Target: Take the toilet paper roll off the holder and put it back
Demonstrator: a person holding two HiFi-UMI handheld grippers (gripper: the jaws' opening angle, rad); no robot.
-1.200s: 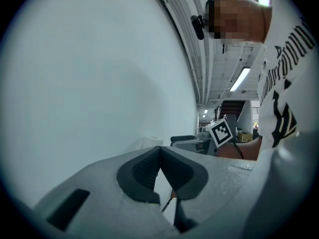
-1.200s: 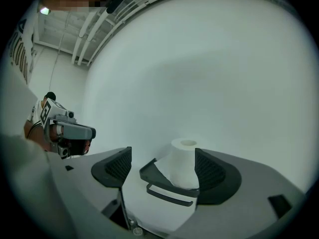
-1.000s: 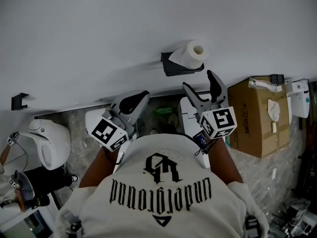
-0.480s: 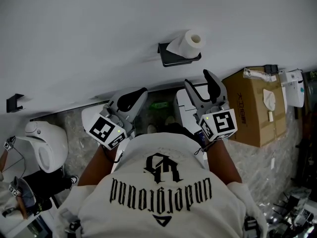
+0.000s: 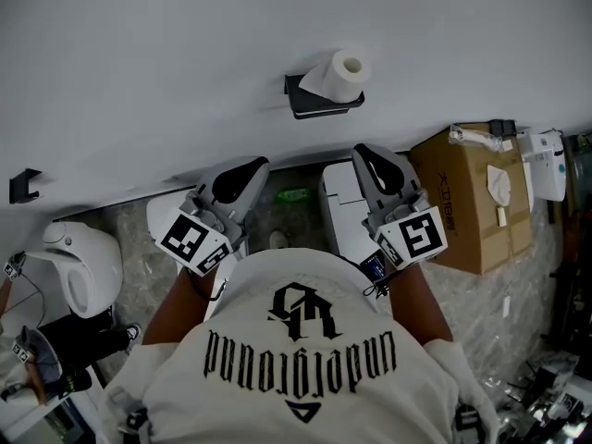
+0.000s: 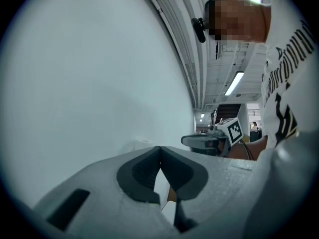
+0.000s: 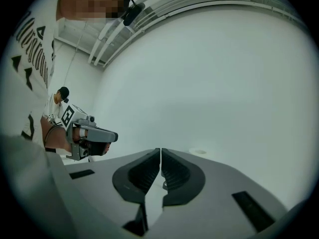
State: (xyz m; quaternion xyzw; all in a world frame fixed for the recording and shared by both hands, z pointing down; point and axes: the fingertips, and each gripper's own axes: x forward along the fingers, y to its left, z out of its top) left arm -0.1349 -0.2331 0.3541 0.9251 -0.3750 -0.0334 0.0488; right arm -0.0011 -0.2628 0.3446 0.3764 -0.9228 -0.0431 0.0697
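Head view, looking steeply down. The toilet paper roll [image 5: 339, 70] sits on its black holder [image 5: 319, 107], which is fixed to the white wall [image 5: 139, 63] in the upper centre of the frame; the open end of the roll's core faces the upper right. I hold both claws below it in the frame, and neither touches the roll or the holder.

Left gripper [image 5: 250, 168], centre left of the frame: its tip points up toward the wall, left of the holder. In the left gripper view I see its dark pads [image 6: 144, 171] meeting at the tips, clenched with nothing between them and only the wall ahead.

Right gripper [image 5: 366, 155], centre right of the frame: it lies below and slightly right of the holder, the nearer of the two claws to the roll. Its jaws have just been closing. In the right gripper view the ribbed pads [image 7: 174, 173] stand together, a thin slit between them and no object in it.

At the right edge stands a cardboard box [image 5: 472, 202]. My white printed shirt [image 5: 305, 359] fills the lower centre.
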